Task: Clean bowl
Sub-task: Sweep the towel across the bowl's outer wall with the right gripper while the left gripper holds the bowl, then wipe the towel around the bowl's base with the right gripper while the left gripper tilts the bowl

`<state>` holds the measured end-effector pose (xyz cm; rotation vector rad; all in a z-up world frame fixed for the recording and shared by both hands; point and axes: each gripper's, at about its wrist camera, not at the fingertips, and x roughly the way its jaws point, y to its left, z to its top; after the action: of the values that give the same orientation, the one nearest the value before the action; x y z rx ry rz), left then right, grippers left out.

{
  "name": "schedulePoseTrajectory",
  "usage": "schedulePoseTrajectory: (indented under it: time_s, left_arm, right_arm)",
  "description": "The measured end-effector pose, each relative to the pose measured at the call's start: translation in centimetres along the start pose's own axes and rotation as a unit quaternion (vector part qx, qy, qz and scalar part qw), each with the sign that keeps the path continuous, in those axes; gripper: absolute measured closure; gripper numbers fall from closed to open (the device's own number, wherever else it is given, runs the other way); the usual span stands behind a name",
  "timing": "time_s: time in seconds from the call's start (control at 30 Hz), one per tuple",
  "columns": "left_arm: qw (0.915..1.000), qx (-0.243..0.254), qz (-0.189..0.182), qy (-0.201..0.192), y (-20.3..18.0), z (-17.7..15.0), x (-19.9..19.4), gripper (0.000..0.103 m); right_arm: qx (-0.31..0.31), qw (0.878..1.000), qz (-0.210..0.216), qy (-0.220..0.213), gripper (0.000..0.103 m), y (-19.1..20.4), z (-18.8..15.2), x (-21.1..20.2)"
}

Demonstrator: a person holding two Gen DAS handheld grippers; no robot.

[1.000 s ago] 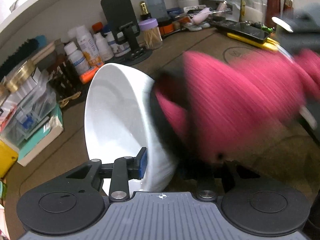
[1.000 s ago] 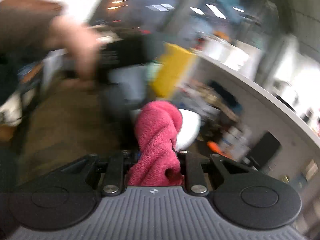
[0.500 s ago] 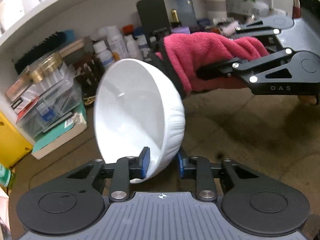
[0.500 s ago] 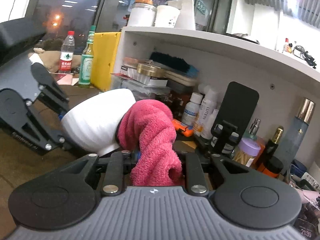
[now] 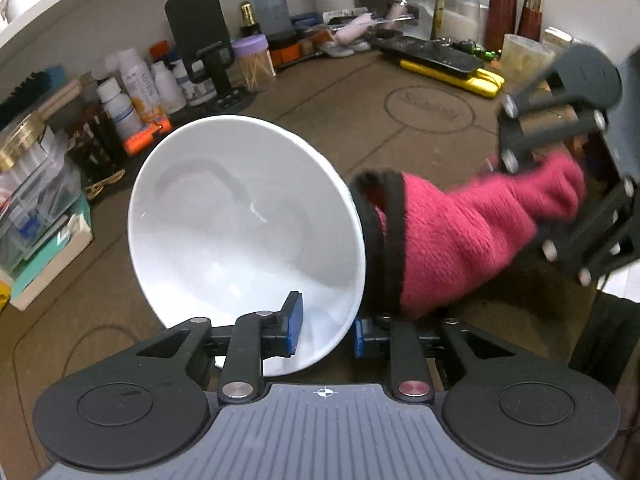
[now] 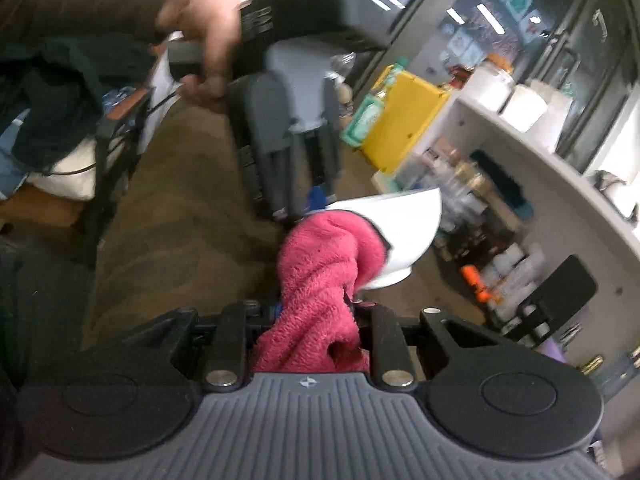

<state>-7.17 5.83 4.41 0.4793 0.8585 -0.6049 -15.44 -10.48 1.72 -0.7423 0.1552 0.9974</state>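
My left gripper (image 5: 326, 330) is shut on the rim of a white bowl (image 5: 240, 232), held tilted on its side above the brown table, its opening facing left. My right gripper (image 6: 316, 312) is shut on a pink cloth (image 6: 320, 276) with a black edge band. In the left wrist view the pink cloth (image 5: 460, 236) presses against the bowl's outer right side, and the right gripper (image 5: 568, 184) comes in from the right. In the right wrist view the bowl (image 6: 404, 232) sits just behind the cloth, with the left gripper (image 6: 304, 200) above it.
Bottles (image 5: 132, 100), a black phone stand (image 5: 204, 40), a toothpick jar (image 5: 252, 62) and plastic boxes (image 5: 36, 200) crowd the table's back and left edge under a white shelf. A yellow-black tool (image 5: 448, 64) lies at the back right. A yellow box (image 6: 404, 120) stands by the shelf end.
The cloth has moved down from the bowl's upper outer side to its lower right outer side. The bowl has tipped back and lower, and the right gripper has swung round to the right.
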Motion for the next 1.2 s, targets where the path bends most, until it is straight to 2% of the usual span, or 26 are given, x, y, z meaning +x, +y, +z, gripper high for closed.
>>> schedulePoseTrajectory:
  time_s: [0.17, 0.27, 0.4, 0.57, 0.7, 0.8, 0.9, 0.93, 1.03, 1.2]
  left_arm:
    - [0.9999, 0.014, 0.005, 0.003, 0.9, 1.0, 0.2, 0.078]
    - [0.9993, 0.016, 0.033, 0.007, 2.0, 1.5, 1.2, 0.077]
    - [0.9987, 0.001, 0.051, -0.012, 2.8, 1.4, 2.1, 0.069]
    - [0.9969, -0.040, 0.064, -0.022, 3.6, 0.8, 3.6, 0.071]
    - [0.9978, -0.044, 0.046, -0.017, 3.7, 0.9, 3.0, 0.072]
    - [0.9980, -0.045, 0.042, -0.013, 3.9, 0.7, 2.6, 0.072]
    - [0.9981, -0.045, 0.040, -0.015, 4.0, 0.7, 2.5, 0.072]
    - [0.9982, -0.043, 0.040, -0.015, 4.0, 0.6, 2.6, 0.071]
    - [0.9982, -0.043, 0.041, -0.013, 3.8, 0.7, 2.6, 0.071]
    - [0.9980, -0.044, 0.044, -0.011, 3.7, 1.1, 2.7, 0.071]
  right_arm:
    - [0.061, 0.991, -0.120, -0.007, 0.080, -5.9, 1.6, 2.6]
    - [0.094, 0.984, -0.154, 0.004, 0.079, -8.6, 1.6, 5.4]
    - [0.109, 0.984, -0.140, 0.011, 0.080, -9.5, 1.2, 8.6]
    - [0.103, 0.986, -0.128, 0.010, 0.079, -8.4, 0.6, 9.3]
    - [0.055, 0.994, -0.098, 0.006, 0.079, -5.4, 1.0, 7.0]
    - [-0.026, 0.997, -0.069, 0.009, 0.079, -1.5, 1.3, 4.5]
    - [-0.044, 0.999, -0.017, -0.004, 0.079, 0.5, 1.9, 2.0]
    - [-0.044, 0.999, -0.014, -0.008, 0.079, 0.7, 2.1, 1.6]
    - [-0.032, 0.999, -0.038, -0.012, 0.079, 0.1, 2.7, 1.6]
    - [0.067, 0.991, -0.112, -0.004, 0.078, -5.3, 2.7, 4.5]
